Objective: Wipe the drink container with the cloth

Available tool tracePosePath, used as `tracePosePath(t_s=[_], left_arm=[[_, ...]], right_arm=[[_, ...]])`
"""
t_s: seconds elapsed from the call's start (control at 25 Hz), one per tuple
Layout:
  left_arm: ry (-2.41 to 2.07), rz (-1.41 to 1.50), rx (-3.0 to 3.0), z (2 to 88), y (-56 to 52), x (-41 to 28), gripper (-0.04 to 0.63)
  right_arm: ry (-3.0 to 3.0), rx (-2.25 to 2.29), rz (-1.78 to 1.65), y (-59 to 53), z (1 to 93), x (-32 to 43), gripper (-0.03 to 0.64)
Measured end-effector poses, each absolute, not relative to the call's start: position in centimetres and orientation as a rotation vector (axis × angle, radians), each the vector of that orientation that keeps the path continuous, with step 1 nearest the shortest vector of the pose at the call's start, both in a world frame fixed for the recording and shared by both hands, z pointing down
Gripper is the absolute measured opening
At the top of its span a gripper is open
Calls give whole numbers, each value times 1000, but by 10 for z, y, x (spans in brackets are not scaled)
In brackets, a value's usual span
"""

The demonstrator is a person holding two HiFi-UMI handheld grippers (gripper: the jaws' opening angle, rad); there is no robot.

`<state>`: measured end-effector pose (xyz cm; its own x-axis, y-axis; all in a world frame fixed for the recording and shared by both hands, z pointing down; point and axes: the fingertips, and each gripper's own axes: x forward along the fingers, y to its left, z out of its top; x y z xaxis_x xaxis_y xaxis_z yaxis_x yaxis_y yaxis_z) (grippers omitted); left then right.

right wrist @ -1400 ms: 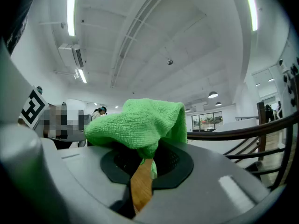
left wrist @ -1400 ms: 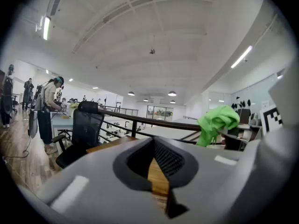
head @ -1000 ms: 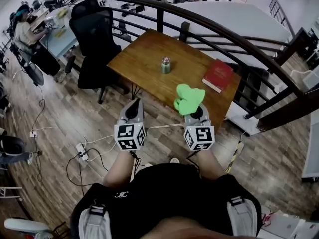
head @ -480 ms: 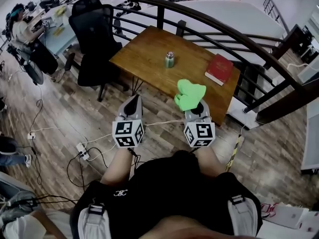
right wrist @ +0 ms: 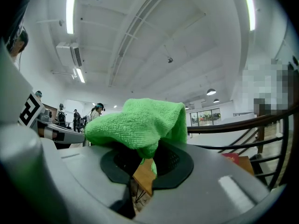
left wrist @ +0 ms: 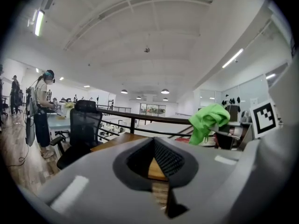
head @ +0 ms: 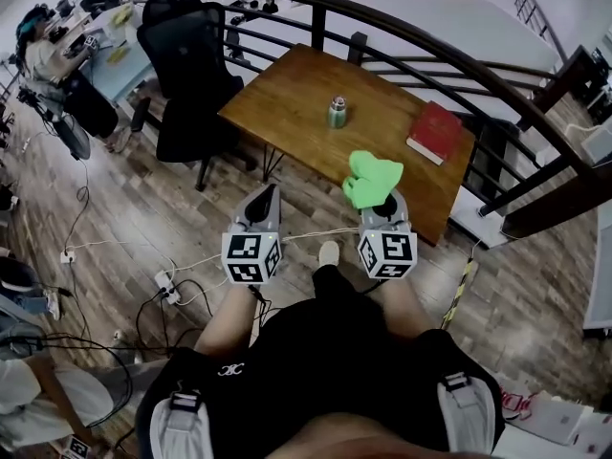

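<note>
While the right gripper (right wrist: 145,171) has its fingers (right wrist: 175,164) pinched shut on a fold of the lime-green microfibre cloth (right wrist: 140,122), the left gripper (head: 267,199) has its fingers (left wrist: 170,160) fully together with nothing between them. Most of the cloth bunches above the right tips and a short tail hangs down between the pads.

Both grippers are held over the wood floor (head: 143,189), short of the near edge of the brown wooden desk (head: 287,103). The target, a small green metal flask with a silver cap (head: 337,113), stands upright near the desk's middle, well apart from both grippers. A red hardback book (head: 438,132) lies near the desk's right corner, clear of the flask.

Handling, my read:
- Cloth: soft, limp and light. The grip is only on one fold, so it could drag loose under hard rubbing.
- Flask: rigid and probably smooth-walled, so slippery. It is small and likely to tip or skate if pushed from one side.
- Hold: open the left fingers and clamp the body at mid-height, below the cap. Wipe with the right.

Writing: nothing is legible on the flask or the book at this range. The marker cubes (head: 251,258) carry only black-and-white square codes, no text.
</note>
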<state>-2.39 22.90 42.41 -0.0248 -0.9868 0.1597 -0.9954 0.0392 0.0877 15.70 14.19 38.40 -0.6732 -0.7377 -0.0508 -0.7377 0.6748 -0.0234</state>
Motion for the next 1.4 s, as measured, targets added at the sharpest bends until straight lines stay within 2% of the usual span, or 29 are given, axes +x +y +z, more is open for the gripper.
tracePosePath(t_s=[0.88, 1.4], left_arm=[[-2091, 145, 2057, 426, -35, -70, 52], [-2020, 278, 2076, 445, -107, -60, 52]], right_arm=[[2909, -1190, -164, -114, 422, 105, 49], [2927, -1197, -257, -176, 441, 108, 49]])
